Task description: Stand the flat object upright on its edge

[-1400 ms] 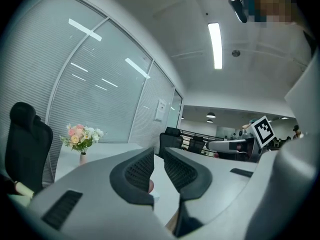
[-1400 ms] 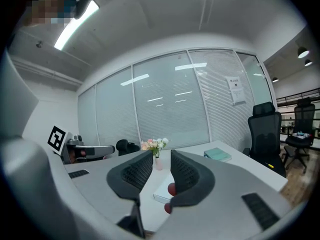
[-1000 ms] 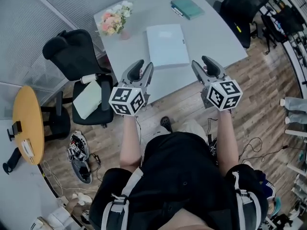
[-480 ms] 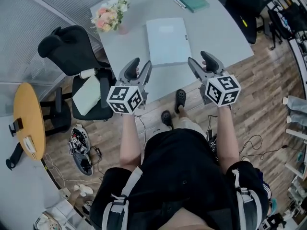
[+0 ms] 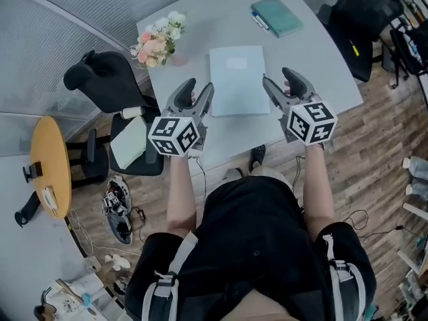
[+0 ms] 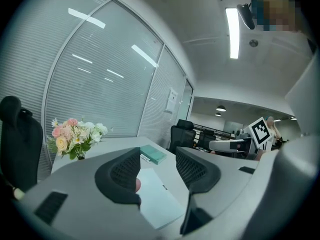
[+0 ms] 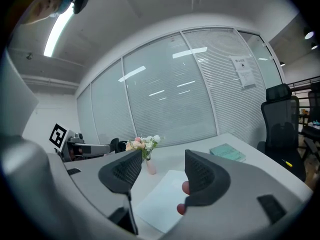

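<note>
A pale blue flat folder (image 5: 237,79) lies face down on the light grey table (image 5: 314,59); it also shows ahead of the jaws as folder (image 6: 159,200) and folder (image 7: 161,200). My left gripper (image 5: 198,90) hovers over the table's near edge, by the folder's near left corner. My right gripper (image 5: 281,83) hovers just right of the folder's near right corner. Both stand open, their jaws have just been opening, and nothing is between them. The left gripper (image 6: 157,163) and right gripper (image 7: 161,171) each look level across the table.
A small vase of flowers (image 5: 159,42) stands at the table's far left. A teal book (image 5: 276,15) lies at the far right. Black office chairs stand at the left (image 5: 107,79) and at the far right (image 5: 364,12). A glass wall with blinds (image 7: 170,94) backs the table.
Both grippers have moved forward from over the floor to over the table's near edge, flanking the folder, and their jaws stand wider.
</note>
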### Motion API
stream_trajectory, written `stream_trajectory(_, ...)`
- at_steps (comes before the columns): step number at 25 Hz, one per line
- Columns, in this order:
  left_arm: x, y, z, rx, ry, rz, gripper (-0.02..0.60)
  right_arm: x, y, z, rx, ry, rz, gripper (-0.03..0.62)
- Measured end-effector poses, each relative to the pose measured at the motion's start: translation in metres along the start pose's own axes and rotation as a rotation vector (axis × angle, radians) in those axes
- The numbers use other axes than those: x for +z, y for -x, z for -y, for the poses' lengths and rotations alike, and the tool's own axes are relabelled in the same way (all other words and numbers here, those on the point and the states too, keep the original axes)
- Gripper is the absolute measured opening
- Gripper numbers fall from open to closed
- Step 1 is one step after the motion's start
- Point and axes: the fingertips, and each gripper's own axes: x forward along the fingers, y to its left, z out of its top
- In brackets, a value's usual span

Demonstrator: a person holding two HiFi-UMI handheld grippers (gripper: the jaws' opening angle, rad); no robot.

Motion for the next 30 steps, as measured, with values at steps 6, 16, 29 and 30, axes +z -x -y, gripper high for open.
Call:
stream_trajectory(6, -0.005, -0.044, -0.004, 0.059, 0.038, -0.018, 0.230, -0.003, -0.033, 0.048, 0.052, -0.024, -0.047, 0.273)
stream_trajectory(16, -0.042, -0.082, -0.024, 0.118, 0.116, -0.099, 0.238, -0.037, -0.072, 0.089, 0.088, -0.086, -0.151, 0.281)
stream_trajectory(29, -0.075, -0.128, -0.080, 0.089, 0.152, -0.189, 0.249, -0.076, -0.125, 0.113, 0.031, -0.127, -0.252, 0.287)
stream_trajectory(30, -0.078, -0.133, -0.085, 0.084, 0.155, -0.198, 0.250, -0.079, -0.129, 0.117, 0.017, -0.135, -0.256, 0.286)
